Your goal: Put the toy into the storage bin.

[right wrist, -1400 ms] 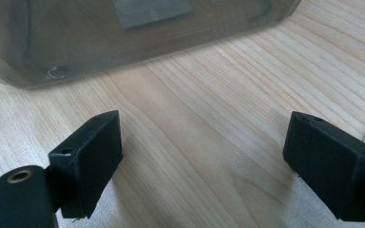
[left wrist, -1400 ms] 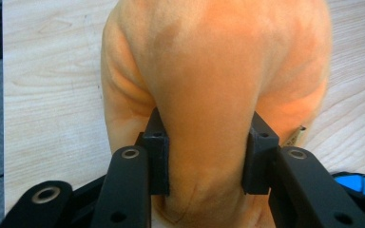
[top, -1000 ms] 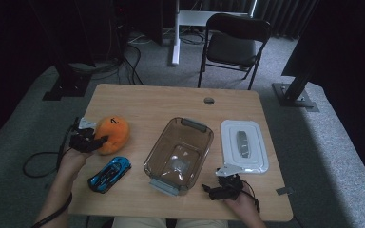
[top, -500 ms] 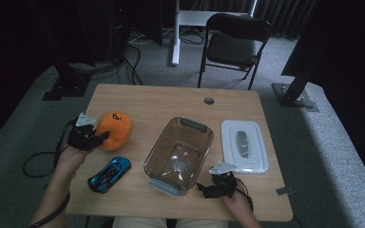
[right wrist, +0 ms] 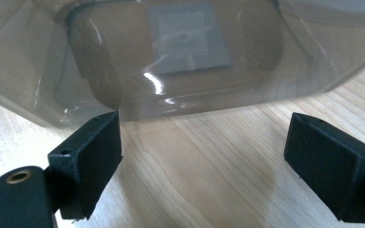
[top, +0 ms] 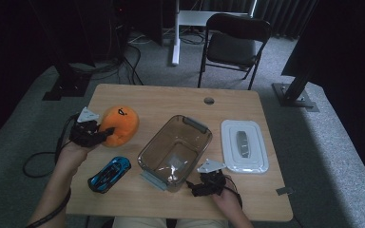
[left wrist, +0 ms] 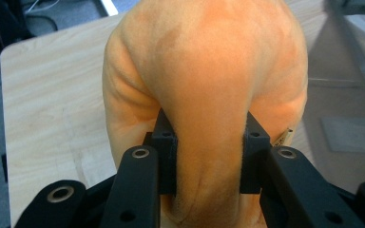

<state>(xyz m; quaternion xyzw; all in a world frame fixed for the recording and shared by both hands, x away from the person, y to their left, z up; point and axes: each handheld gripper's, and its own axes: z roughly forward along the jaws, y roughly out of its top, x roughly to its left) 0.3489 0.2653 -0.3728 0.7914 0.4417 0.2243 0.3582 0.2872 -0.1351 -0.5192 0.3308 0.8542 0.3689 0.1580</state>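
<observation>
Standing on: grey carpet, a light wooden table (top: 171, 102) with a small round hole (top: 209, 100) near its far edge.
Room: dark around the edges; a black folding chair (top: 233, 45) behind the table, cables on the floor at the far left.
On the table: a clear brownish container (top: 175, 151) in the middle, its white lid (top: 244, 145) to the right, a blue toy car (top: 109, 174) near the front left.
Orange plush toy (left wrist: 204, 95): at the table's left side, beside the container and apart from it, beyond the car.
Left gripper (top: 91, 134): reaches in from the left edge, forearm slanting up from the bottom — jaws squeezed on the plush's near end, the fabric bulging between the pads (left wrist: 164, 152).
Right gripper (top: 208, 183): low at the front edge, just before the container's near wall, pointing at it — jaws spread wide with bare wood between them, holding nothing.
</observation>
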